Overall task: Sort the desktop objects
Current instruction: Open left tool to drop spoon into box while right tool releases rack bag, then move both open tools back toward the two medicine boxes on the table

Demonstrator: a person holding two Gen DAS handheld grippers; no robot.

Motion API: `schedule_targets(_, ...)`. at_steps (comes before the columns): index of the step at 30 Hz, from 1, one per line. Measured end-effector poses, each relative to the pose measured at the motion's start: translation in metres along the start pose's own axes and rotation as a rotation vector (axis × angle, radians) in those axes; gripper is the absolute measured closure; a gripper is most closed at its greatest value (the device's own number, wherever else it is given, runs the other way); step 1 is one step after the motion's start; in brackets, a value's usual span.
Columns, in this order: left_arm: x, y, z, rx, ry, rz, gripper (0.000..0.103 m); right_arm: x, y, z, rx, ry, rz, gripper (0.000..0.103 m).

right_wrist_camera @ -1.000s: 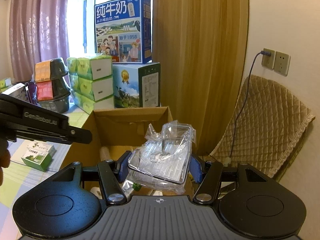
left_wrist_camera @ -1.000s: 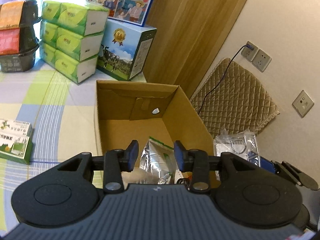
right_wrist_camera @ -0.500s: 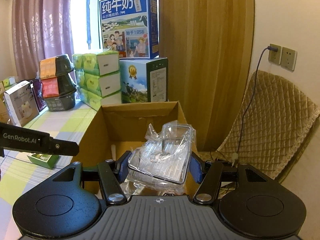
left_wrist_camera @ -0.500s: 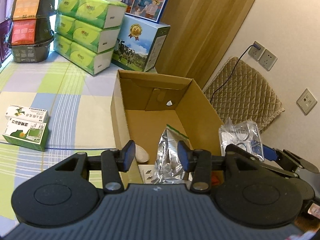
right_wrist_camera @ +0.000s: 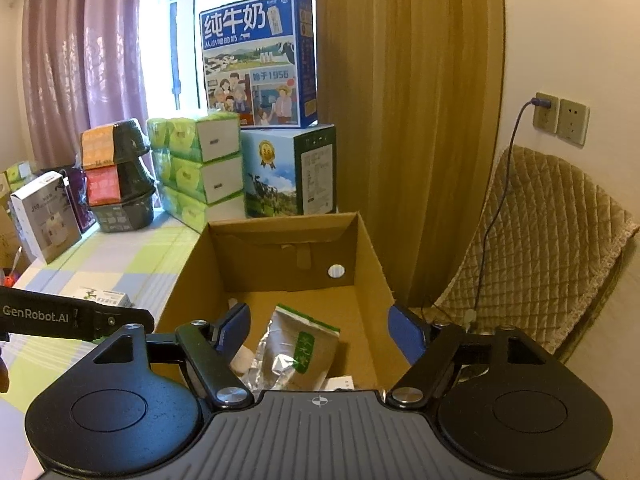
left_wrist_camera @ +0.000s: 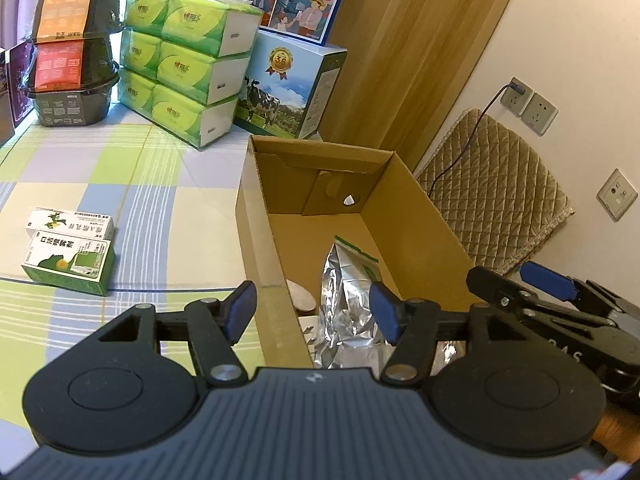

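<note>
The foil pouch [right_wrist_camera: 298, 354] sits inside the open cardboard box [right_wrist_camera: 372, 264], right below and just ahead of the right claw [right_wrist_camera: 320, 330], whose jaws are spread wide with nothing between them. The left claw [left_wrist_camera: 312, 308] is spread too, hanging over the box's near-left wall, pouch just ahead of it. Some pale stuff beside the pouch is half hidden by the fingers, hard to say what. Out left of the left claw, two small medicine boxes [left_wrist_camera: 70, 254] lie touching on the checked tablecloth [left_wrist_camera: 168, 184]. Further back: six green tissue packs [left_wrist_camera: 188, 68], two milk cartons [right_wrist_camera: 276, 116].
</note>
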State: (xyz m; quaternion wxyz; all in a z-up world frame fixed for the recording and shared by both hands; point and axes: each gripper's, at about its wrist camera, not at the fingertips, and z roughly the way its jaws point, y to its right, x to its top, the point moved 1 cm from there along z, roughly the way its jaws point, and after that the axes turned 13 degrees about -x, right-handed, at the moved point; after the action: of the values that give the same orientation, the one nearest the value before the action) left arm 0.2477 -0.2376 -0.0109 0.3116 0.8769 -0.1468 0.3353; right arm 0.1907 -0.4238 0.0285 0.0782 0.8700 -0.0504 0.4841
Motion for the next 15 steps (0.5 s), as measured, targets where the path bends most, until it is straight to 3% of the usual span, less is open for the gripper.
schedule_targets(6, -0.006, 0.001, -0.012, 0.008, 0.000, 0.009, 0.042, -0.004, -0.001, -0.014, 0.006, -0.005, 0.019, 0.028)
schedule_targets(11, -0.015, -0.001, -0.026, 0.020, -0.001, 0.030, 0.035, -0.011, -0.006, -0.033, 0.005, -0.001, 0.026, 0.015)
schedule_targets(15, -0.028, -0.011, -0.044, 0.049, 0.006, 0.048, 0.024, -0.018, -0.014, -0.049, 0.014, 0.010, 0.022, 0.009)
